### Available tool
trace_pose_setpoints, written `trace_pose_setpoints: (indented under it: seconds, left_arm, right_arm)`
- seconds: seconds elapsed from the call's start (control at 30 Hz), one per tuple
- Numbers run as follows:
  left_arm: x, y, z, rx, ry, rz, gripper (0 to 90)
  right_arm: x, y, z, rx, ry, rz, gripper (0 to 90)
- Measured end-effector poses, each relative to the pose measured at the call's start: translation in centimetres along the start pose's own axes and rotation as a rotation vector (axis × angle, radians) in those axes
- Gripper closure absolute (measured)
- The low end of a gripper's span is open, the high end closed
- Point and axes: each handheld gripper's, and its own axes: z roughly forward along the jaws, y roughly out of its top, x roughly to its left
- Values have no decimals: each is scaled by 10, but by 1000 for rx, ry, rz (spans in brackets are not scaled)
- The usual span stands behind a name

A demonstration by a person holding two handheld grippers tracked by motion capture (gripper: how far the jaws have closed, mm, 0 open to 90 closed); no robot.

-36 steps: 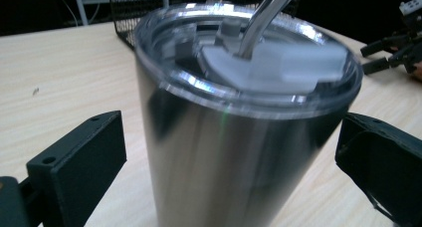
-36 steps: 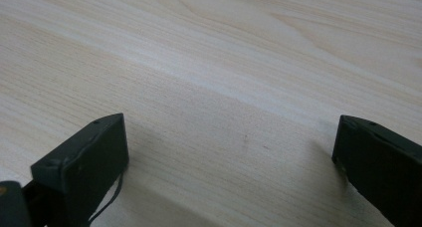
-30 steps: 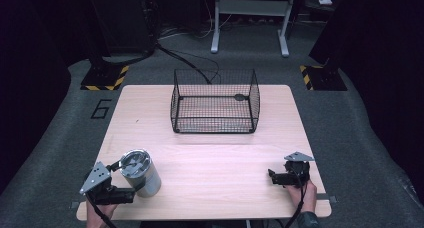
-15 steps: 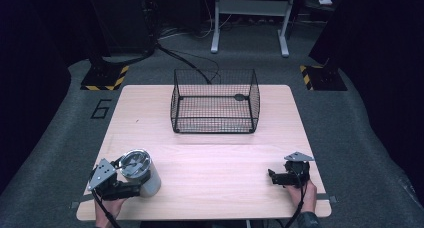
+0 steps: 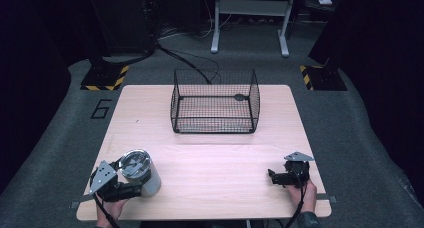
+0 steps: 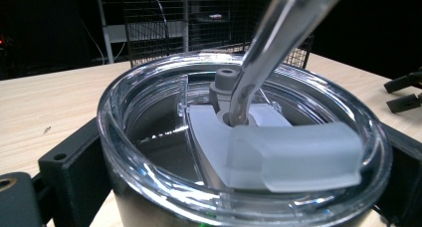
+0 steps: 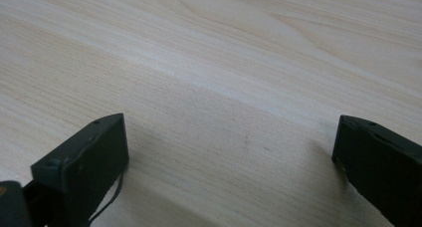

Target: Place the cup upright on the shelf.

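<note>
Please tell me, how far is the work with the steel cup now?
Done: the left gripper has its jaws on both sides of the tumbler. In hand: the tumbler leans near the table's front left. Left, probably: carrying it to the wire basket. The right gripper rests open.

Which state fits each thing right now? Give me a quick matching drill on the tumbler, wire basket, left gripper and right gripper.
Things:
1. tumbler
2. wire basket
3. left gripper
4. right gripper

States:
A. jaws apart, holding nothing, near the table's right front corner
B. stands empty at the far middle of the table
C. jaws on either side of the tumbler
D. clear lid on, with a straw through it

Pairs: 1-D, 2-B, 3-C, 4-A
</note>
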Motion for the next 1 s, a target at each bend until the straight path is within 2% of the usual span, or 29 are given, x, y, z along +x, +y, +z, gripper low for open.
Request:
trace_pose_setpoints:
  seconds: [0.17,0.3,0.37,0.5,0.63,0.77,0.87,1.0]
  left_arm:
    - [1,1,-2,14,-1,4,35]
    - [2,2,-4,0,5,-11,36]
    - [1,5,-3,4,6,-2,36]
    - [0,15,-3,14,-2,22,35]
    - [1,23,-2,14,-9,22,36]
    - [1,32,3,25,-26,39,36]
    - [-2,39,8,33,-36,62,36]
    - [-4,44,15,37,-44,70,36]
  right_arm:
    - [-1,2,1,7,4,-4,0]
    - [-2,3,3,-5,-3,-5,0]
    - [-1,3,3,7,-2,-3,0]
    - [-1,3,4,-2,8,-3,1]
    - [-1,3,2,6,23,-26,0]
    - [1,1,1,4,9,2,0]
    - [2,-1,0,2,4,0,0]
    - [2,0,0,3,-1,8,0]
